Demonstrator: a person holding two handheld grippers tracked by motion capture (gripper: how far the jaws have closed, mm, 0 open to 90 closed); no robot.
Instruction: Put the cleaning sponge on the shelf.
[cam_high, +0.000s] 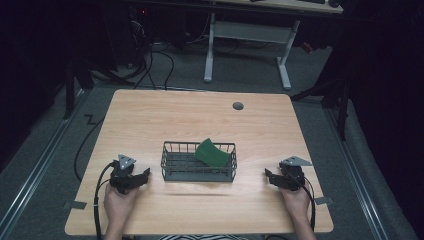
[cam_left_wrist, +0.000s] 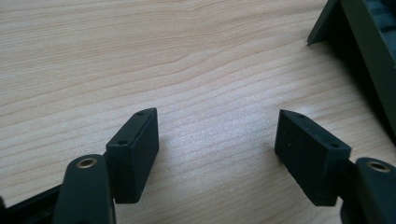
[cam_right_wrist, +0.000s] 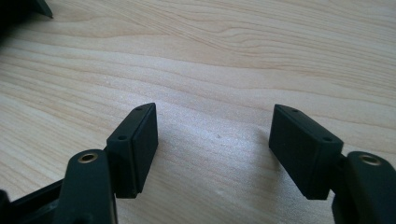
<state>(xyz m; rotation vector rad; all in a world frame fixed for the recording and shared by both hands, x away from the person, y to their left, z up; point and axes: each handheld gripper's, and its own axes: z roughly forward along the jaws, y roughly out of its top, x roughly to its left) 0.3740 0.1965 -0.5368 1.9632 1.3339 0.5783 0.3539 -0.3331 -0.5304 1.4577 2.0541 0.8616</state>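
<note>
On the light wooden table (cam_high: 150, 115), the left hand-held gripper (cam_high: 142, 176) rests near the front edge with its jaws spread and nothing between them. Just to its right stands the dark wire-mesh rectangular basket (cam_high: 172, 167), with a green curved sponge-like pad (cam_high: 212, 152) leaning against its right side. Further right, apart from the basket, the right hand-held gripper (cam_high: 269, 176) sits with jaws spread wide over bare wood.
</note>
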